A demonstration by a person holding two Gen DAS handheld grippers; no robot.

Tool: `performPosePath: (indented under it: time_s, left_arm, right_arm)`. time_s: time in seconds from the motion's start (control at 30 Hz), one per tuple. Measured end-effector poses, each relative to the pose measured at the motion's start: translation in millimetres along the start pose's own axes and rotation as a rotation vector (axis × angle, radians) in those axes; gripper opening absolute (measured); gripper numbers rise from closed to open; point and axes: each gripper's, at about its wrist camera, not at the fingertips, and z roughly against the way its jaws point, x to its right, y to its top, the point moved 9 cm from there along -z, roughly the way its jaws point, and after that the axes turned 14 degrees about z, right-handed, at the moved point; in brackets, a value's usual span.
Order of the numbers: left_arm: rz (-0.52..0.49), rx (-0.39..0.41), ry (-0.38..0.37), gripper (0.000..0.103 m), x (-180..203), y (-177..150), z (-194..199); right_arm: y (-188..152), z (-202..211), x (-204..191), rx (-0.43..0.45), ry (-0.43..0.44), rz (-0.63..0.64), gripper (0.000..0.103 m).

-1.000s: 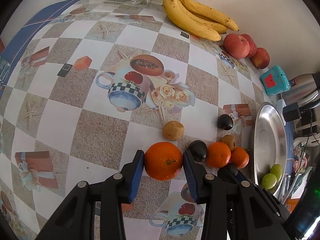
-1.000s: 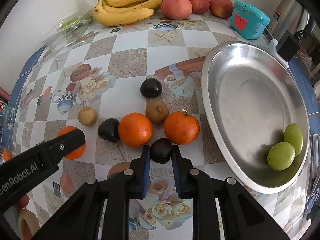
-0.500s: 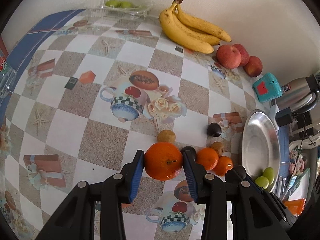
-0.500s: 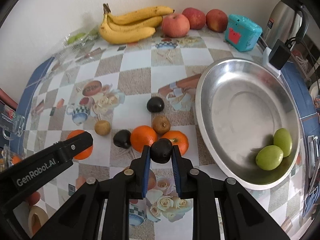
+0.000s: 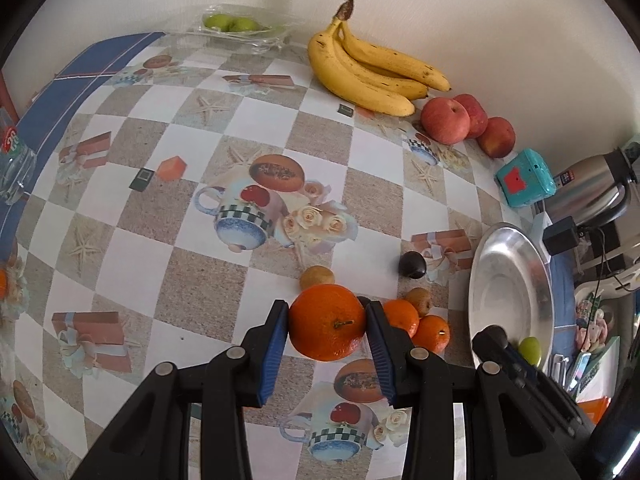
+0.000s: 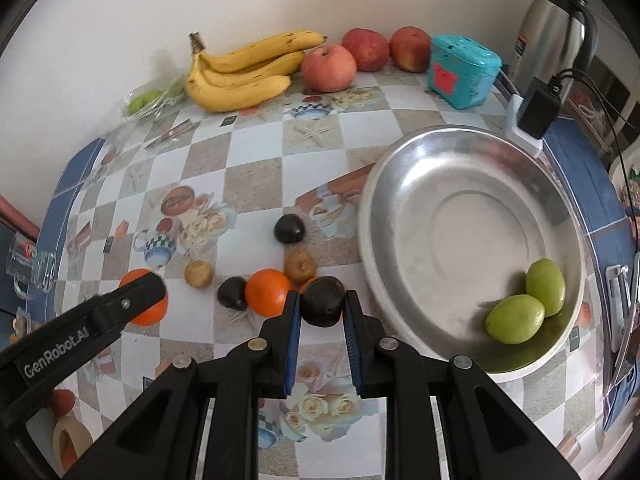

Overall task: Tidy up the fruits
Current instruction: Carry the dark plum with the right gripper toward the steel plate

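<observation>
My left gripper (image 5: 326, 326) is shut on a large orange (image 5: 326, 322) and holds it above the table; it also shows in the right wrist view (image 6: 146, 300). My right gripper (image 6: 322, 306) is shut on a dark plum (image 6: 322, 300), lifted left of the steel bowl (image 6: 472, 184), which holds two green fruits (image 6: 516, 318). On the table lie two oranges (image 6: 266, 292), two dark plums (image 6: 289, 229), and two small brown fruits (image 6: 300, 266).
Bananas (image 6: 240, 72) and three red apples (image 6: 329, 67) line the back wall. A clear tray of green fruit (image 5: 228, 24) sits back left. A teal box (image 6: 462, 70), a steel kettle (image 6: 554, 28) and a black adapter (image 6: 538, 110) stand behind the bowl. A glass (image 6: 28, 264) lies at the left edge.
Both grippers have risen from the table, each carrying its fruit. The orange and the dark plum are lifted clear of the group.
</observation>
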Motion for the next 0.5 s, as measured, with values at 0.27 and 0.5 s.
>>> performPosePath:
  time_s: [0.27,0.5]
  left_arm:
    - [-0.032,-0.025,-0.015,0.042,20.1,-12.2,-6.5]
    - [-0.09,-0.045,-0.025,0.042,47.1,-25.8,-12.6]
  right_arm:
    - [-3.5,4.5,55.0,-0.014,0.007,-0.131,0.022]
    - [-4.7,15.1,101.1,0.012,0.036,-0.261,0.022]
